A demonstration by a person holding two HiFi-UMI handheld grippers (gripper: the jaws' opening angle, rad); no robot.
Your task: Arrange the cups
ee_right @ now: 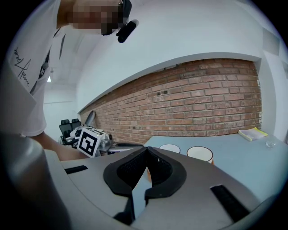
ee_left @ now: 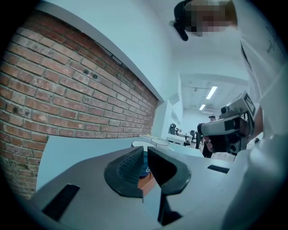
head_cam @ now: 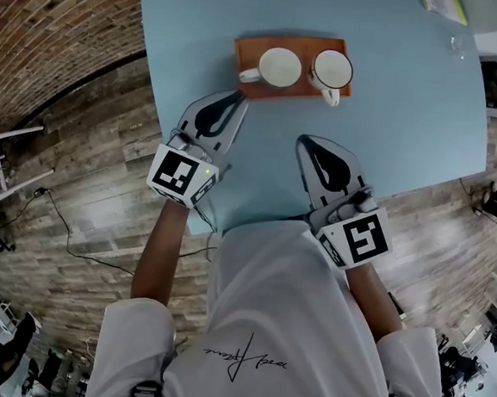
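Two white enamel cups, one on the left (head_cam: 280, 67) and one on the right (head_cam: 332, 70), stand side by side on a brown tray (head_cam: 246, 53) at the far side of a light blue table (head_cam: 411, 121). My left gripper (head_cam: 238, 100) is shut and empty, its tips just short of the tray's near left corner. My right gripper (head_cam: 304, 141) hovers shut and empty a little nearer to me, below the right cup. In the left gripper view the shut gripper (ee_left: 145, 151) points at the tray (ee_left: 146, 180) and cup rims (ee_left: 143, 144). In the right gripper view both cups (ee_right: 169, 148) (ee_right: 200, 153) stand beyond the shut gripper (ee_right: 146, 151).
A yellow-edged book (head_cam: 443, 3) and a small clear glass (head_cam: 457, 45) lie at the table's far right corner. A brick wall (ee_right: 202, 99) runs along the table's left side. Wooden floor (head_cam: 84, 205), cables and office chairs surround the table.
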